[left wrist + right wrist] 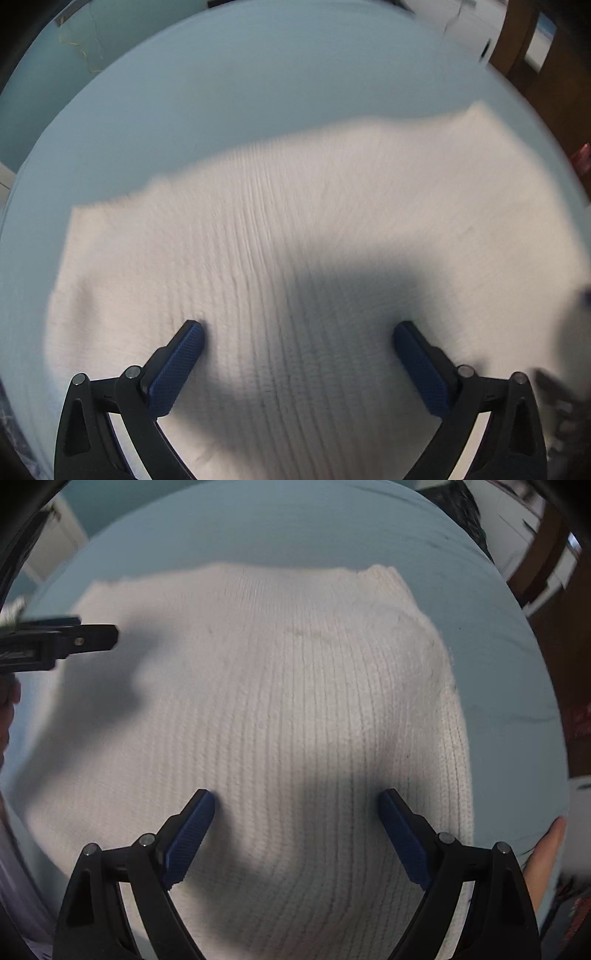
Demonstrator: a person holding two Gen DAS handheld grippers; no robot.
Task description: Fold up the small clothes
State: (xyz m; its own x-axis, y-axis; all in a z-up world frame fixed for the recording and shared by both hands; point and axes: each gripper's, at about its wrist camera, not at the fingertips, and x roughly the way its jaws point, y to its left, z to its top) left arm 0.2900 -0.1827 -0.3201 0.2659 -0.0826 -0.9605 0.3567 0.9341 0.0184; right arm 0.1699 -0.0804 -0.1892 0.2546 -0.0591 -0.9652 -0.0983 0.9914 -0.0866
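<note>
A white ribbed knit garment (295, 221) (288, 686) lies spread flat on a light blue surface (221, 92) (498, 657). My left gripper (297, 328) points steeply down over the garment's near part, open, blue pads wide apart, nothing between them. My right gripper (297, 797) is also open over the knit, close above it, with only cloth beneath the gap. In the right wrist view the left gripper (92, 637) shows side-on at the left edge, over the garment's left part. The left wrist view is blurred.
Brown wooden furniture (535, 55) (546, 583) stands beyond the surface at the upper right. A hand (546, 853) shows at the lower right of the right wrist view. White furniture (59, 542) is at the upper left.
</note>
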